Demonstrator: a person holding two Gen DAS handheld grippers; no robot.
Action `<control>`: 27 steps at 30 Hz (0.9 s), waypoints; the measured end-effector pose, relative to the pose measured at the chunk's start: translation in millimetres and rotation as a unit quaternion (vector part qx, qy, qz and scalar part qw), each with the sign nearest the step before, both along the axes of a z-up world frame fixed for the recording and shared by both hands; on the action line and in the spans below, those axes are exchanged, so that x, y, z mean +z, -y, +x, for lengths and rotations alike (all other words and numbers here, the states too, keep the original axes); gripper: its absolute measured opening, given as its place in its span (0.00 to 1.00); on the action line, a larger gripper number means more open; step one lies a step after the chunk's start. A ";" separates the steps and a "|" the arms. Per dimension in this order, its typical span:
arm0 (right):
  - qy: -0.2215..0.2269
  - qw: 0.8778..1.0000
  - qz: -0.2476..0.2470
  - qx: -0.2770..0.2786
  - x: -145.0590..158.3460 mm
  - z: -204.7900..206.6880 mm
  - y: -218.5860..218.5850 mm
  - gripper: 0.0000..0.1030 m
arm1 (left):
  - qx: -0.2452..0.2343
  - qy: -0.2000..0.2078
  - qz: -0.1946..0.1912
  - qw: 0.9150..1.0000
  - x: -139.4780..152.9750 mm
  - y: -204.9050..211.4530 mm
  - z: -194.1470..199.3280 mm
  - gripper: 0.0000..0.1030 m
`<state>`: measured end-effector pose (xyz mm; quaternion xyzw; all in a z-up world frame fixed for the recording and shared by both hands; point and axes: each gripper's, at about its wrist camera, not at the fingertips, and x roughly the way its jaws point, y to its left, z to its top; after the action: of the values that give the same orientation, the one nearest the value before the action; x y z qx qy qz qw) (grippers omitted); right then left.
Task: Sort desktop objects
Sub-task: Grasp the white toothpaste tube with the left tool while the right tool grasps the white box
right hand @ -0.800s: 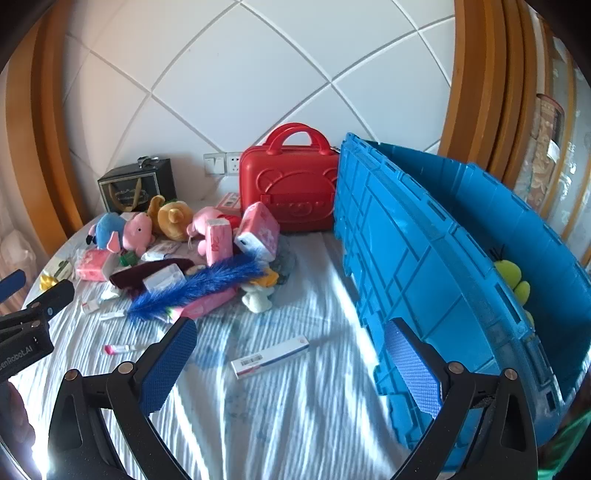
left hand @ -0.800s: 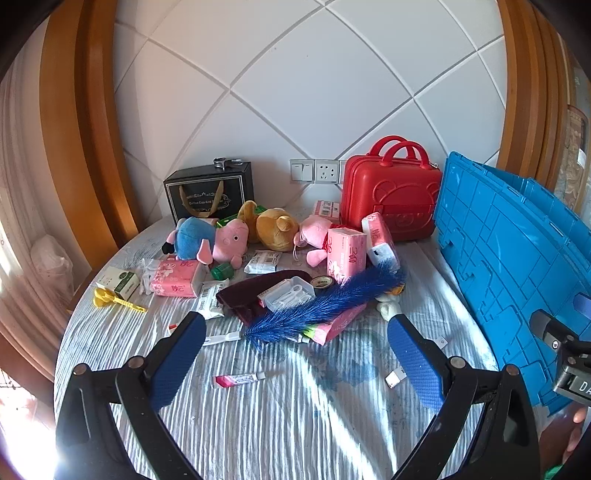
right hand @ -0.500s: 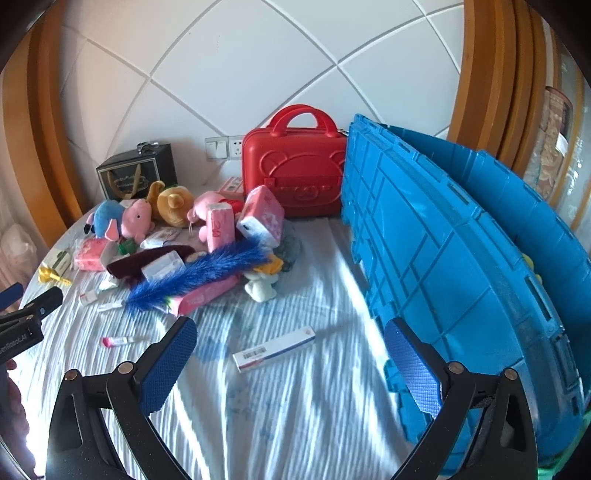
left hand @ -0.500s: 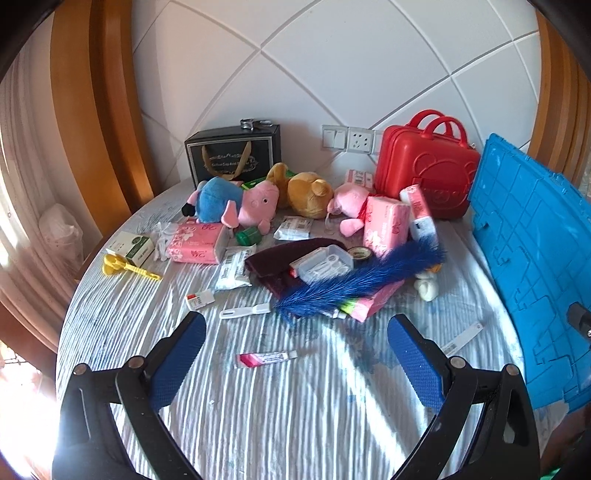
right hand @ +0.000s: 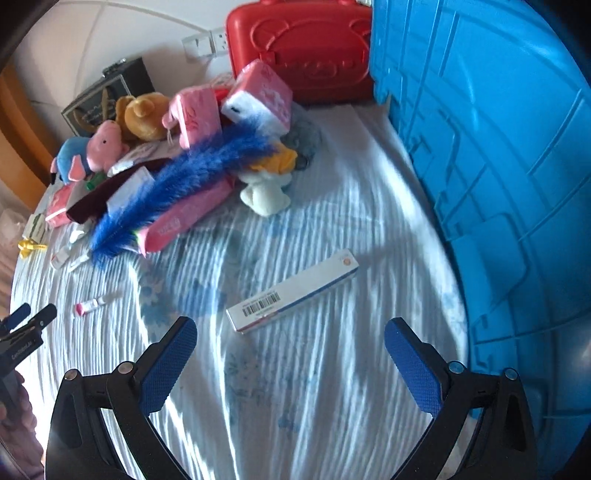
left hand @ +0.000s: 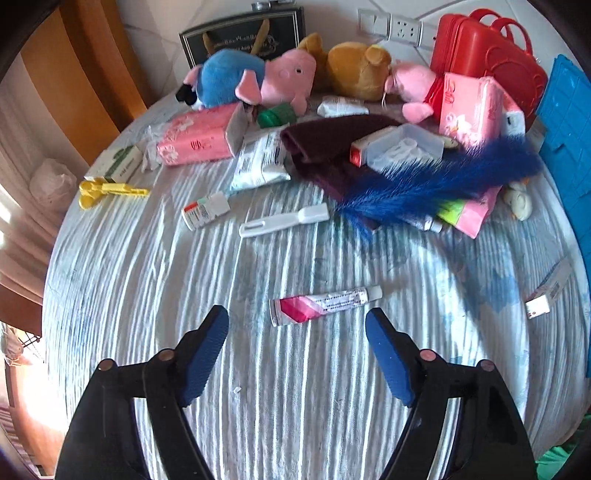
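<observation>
My left gripper (left hand: 297, 325) is open and empty, just short of a pink-and-white tube (left hand: 325, 304) lying on the striped cloth. My right gripper (right hand: 290, 332) is open and empty, just short of a long white box with a barcode (right hand: 293, 291). The tube shows small in the right wrist view (right hand: 92, 304), with the left gripper at the left edge (right hand: 22, 332). The white box shows at the far right of the left wrist view (left hand: 546, 291). A blue feather duster (left hand: 436, 181) lies across a pile of objects.
A big blue crate (right hand: 498, 166) stands at the right. A red case (left hand: 487, 55), plush toys (left hand: 258, 77), pink tissue packs (left hand: 199, 138), a dark cloth (left hand: 325, 147), yellow scissors (left hand: 107, 190), a white stick (left hand: 284, 223) and a black gift bag (left hand: 243, 33) lie farther back.
Both grippers have tilted down and moved closer to the table. The tube now lies just ahead of the left fingers and the white box just ahead of the right fingers.
</observation>
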<state>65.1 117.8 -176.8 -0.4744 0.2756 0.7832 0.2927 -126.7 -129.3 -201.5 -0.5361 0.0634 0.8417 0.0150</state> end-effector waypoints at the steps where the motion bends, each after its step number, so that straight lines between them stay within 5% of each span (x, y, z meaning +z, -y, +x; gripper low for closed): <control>1: 0.011 1.000 -0.010 -0.003 -11.5 -3.5 -4.0 1.00 | -0.007 0.007 0.004 1.000 -8.1 0.9 -3.3 0.73; 8: 0.026 0.994 -0.102 -0.036 -62.3 -12.4 -27.4 1.00 | -0.085 0.032 -0.021 0.996 -38.7 -7.1 -21.3 0.73; 15: 0.046 0.991 -0.112 -0.051 -73.6 -32.5 -42.6 0.96 | -0.116 0.056 0.001 0.992 -56.0 -12.6 -33.4 0.66; 17: 0.056 0.991 -0.114 -0.049 -77.6 -40.0 -43.8 0.81 | -0.107 0.062 0.029 0.992 -55.6 -10.7 -38.5 0.58; 20: 0.074 0.990 -0.112 -0.035 -83.8 -50.7 -40.6 0.50 | -0.098 0.053 0.035 0.993 -51.5 -11.2 -42.1 0.33; 22: 0.078 0.992 -0.100 -0.016 -83.3 -55.7 -35.8 0.39 | -0.089 0.056 0.041 0.994 -50.0 -10.1 -43.2 0.17; 27: 0.088 0.994 -0.061 0.010 -75.7 -54.8 -28.7 0.30 | -0.065 0.064 0.053 0.994 -47.9 -2.3 -37.0 0.17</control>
<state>10.3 146.4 -252.5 -0.5610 0.2915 0.7233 0.2778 -163.7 -127.0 -249.4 -0.5816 0.0523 0.8053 0.1026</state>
